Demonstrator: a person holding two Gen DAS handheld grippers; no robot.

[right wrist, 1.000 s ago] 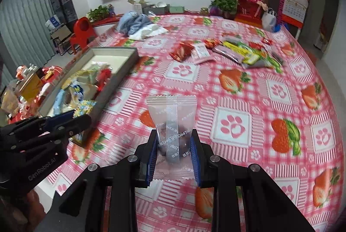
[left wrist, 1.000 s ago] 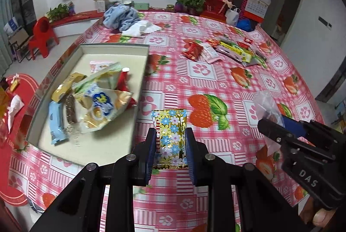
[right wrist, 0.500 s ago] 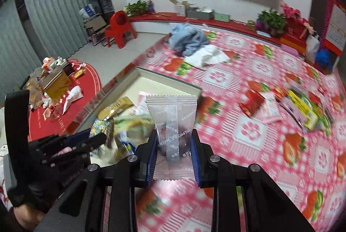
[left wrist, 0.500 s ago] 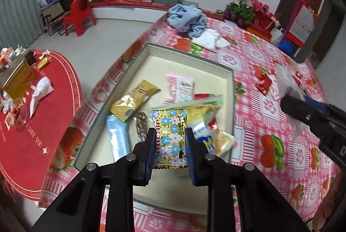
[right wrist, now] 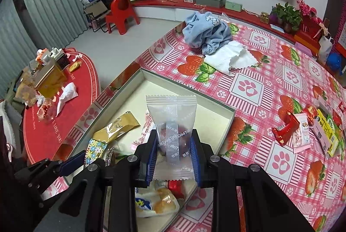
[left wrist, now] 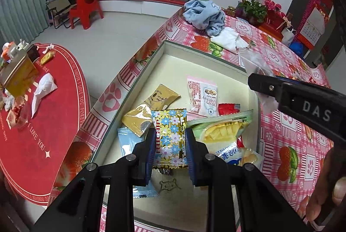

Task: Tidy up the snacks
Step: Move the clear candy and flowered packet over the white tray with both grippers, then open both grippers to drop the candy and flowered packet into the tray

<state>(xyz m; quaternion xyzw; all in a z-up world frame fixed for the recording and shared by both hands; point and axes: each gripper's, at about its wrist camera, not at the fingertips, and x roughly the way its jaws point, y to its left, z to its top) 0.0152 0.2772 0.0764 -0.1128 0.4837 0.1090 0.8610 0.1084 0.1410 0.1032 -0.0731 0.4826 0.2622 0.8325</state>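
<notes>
A gold flowered snack packet (left wrist: pixel 169 138) was pinched in the left gripper (left wrist: pixel 169 151) above the cream tray (left wrist: pixel 183 63) of snacks. The right gripper (right wrist: pixel 173 153) pinched a clear wrapped sweet (right wrist: pixel 172 124) over the same tray, on the strawberry-print table (right wrist: pixel 255 85); more snacks (right wrist: pixel 311 130) lay to the right.

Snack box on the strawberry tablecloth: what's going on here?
A person holds a gripper in each hand over the shallow box, which already holds several snacks. The left gripper is shut on a flowered gold packet; the right gripper is shut on a clear wrapped sweet. Neither is released yet. More snacks lie on the table.
</notes>
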